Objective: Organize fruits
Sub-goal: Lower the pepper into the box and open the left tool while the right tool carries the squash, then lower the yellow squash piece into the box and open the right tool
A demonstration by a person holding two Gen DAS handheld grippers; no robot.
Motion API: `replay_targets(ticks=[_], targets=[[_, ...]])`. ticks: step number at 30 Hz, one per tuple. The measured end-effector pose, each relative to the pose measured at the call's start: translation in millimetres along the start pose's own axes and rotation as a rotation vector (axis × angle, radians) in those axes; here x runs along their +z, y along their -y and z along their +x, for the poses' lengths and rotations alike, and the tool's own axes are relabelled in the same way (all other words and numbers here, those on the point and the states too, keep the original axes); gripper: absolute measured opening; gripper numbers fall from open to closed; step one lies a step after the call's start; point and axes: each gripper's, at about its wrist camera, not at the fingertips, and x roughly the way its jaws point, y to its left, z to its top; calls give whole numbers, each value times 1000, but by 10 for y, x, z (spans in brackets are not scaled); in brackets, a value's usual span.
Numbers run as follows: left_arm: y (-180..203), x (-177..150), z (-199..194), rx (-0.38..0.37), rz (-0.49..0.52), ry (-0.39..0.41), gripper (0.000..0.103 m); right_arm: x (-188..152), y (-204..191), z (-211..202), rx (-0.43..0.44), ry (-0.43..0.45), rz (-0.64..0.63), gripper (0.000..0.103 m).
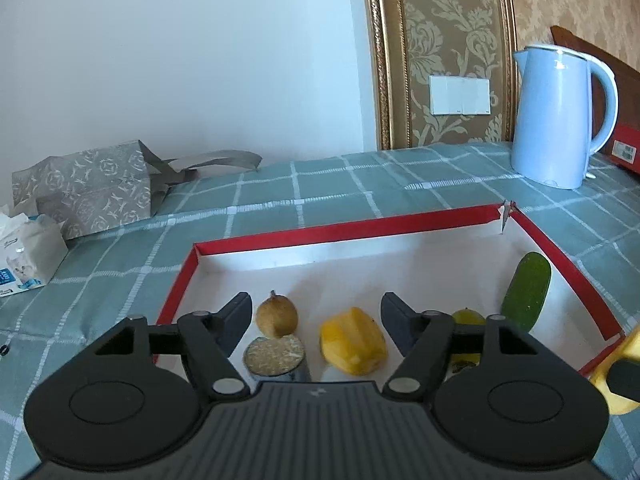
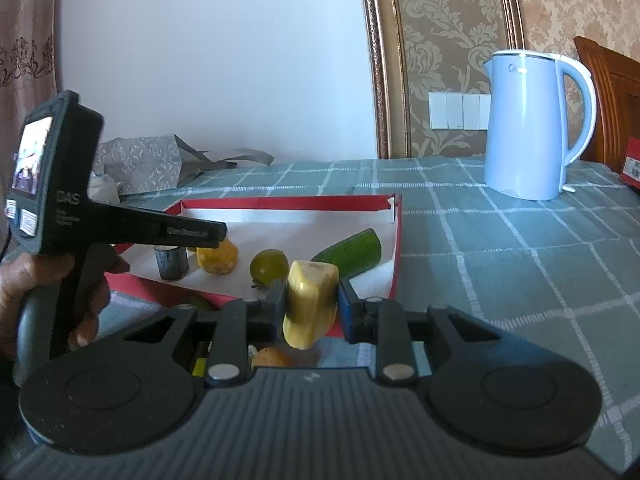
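A red-rimmed white tray (image 1: 344, 233) lies on the checked cloth; it also shows in the right wrist view (image 2: 288, 202). In it are a brown kiwi (image 1: 277, 316), a grey cut cylinder (image 1: 274, 357), a yellow ridged fruit (image 1: 353, 341), a green round fruit (image 1: 467, 316) and a cucumber (image 1: 525, 291). My left gripper (image 1: 316, 320) is open and empty, low over the tray with the kiwi and yellow fruit between its fingers. My right gripper (image 2: 312, 300) is shut on a pale yellow banana piece (image 2: 310, 308), held just before the tray's near rim.
A light blue kettle (image 1: 560, 116) stands at the back right. A patterned paper bag (image 1: 86, 188) and a tissue pack (image 1: 26, 256) lie at the back left. An orange fruit (image 2: 270, 358) lies on the cloth under my right gripper. A red box (image 1: 626, 148) sits far right.
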Motion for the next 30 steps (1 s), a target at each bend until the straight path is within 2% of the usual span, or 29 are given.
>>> replay_targets(ticks=[5, 9, 10, 15, 18, 21, 26, 30], targets=[[-115, -129, -199, -11, -41, 3, 74, 14, -2, 30, -10, -4, -6, 26], [-200, -351, -448, -13, -59, 14, 75, 6, -20, 39, -14, -6, -14, 26], [-227, -415, -499, -19, -69, 15, 78, 2, -27, 42, -15, -7, -18, 26], [-335, -621, -643, -39, -96, -10, 79, -20, -69, 43, -19, -13, -28, 26], [-391, -658, -615, -60, -120, -42, 79, -25, -120, 15, -19, -1, -46, 26], [-401, -677, -549, -47, -129, -79, 79, -6, -198, -11, -16, 19, -86, 26], [-376, -722, -538, -41, -116, -99, 79, 230, -381, 128, -12, 18, -177, 26], [-377, -722, -521, -41, -116, -108, 79, 505, -481, 482, -40, 7, -235, 26]])
